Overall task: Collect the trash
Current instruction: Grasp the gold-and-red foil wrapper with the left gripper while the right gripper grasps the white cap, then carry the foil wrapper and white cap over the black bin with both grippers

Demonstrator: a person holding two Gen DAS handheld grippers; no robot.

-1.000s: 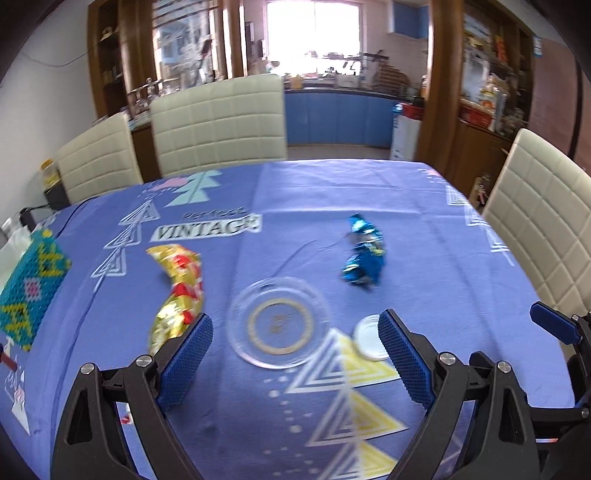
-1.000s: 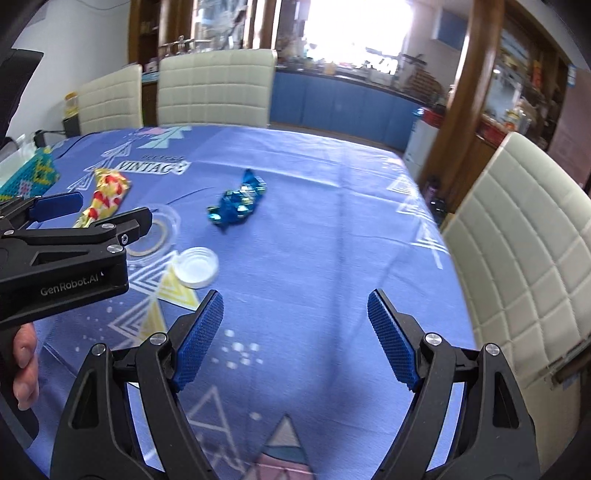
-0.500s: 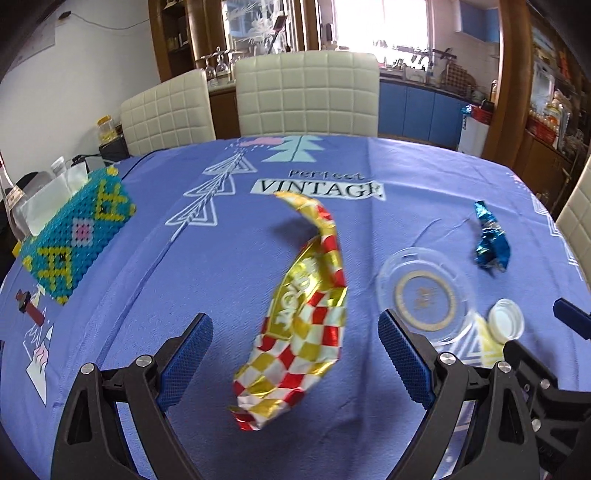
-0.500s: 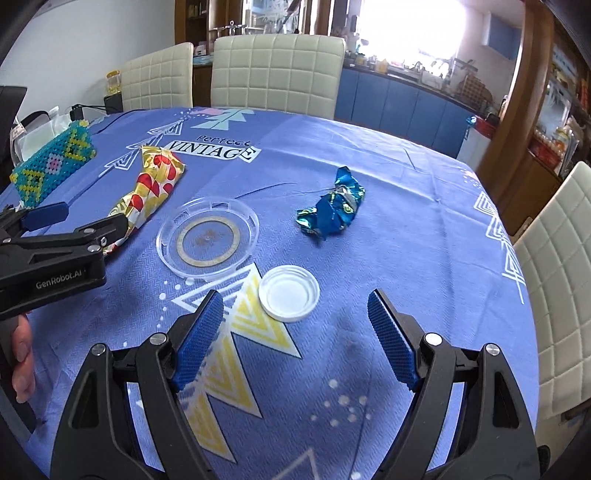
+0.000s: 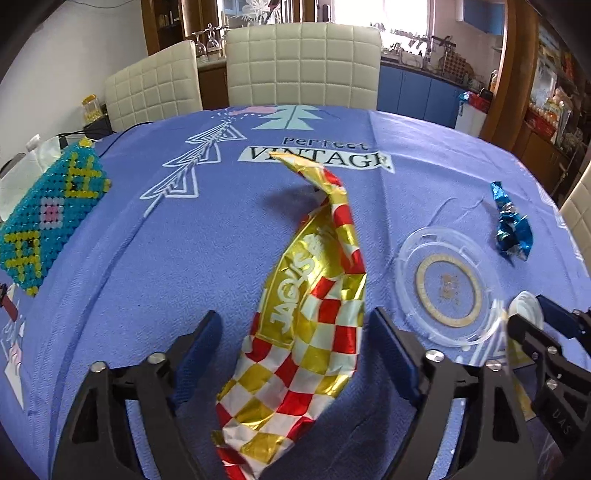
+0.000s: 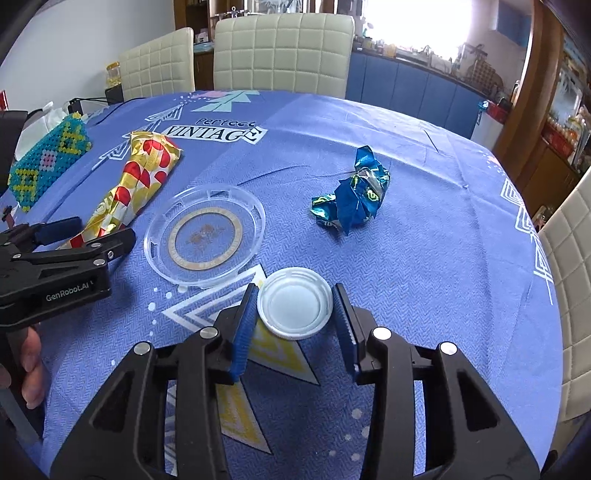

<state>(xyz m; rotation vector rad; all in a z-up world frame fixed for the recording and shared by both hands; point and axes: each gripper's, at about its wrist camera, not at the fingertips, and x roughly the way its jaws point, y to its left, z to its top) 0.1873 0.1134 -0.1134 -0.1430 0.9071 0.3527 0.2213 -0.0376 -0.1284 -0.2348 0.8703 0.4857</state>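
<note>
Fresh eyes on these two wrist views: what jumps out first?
The gold-and-red checkered wrapper lies between the left gripper's closing jaws, still untouched. The white cap sits between the right gripper's closing jaws, apparently not yet clamped. Beyond lie a clear plastic lid and a crumpled blue wrapper.

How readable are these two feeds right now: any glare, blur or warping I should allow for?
Left wrist view: sharp; window blown out, foil wrapper throws bright reflections, table edges bend from the fisheye. Right wrist view: sharp too; window washed out, white cap clear between the fingers, chairs curve at the rim.
</note>
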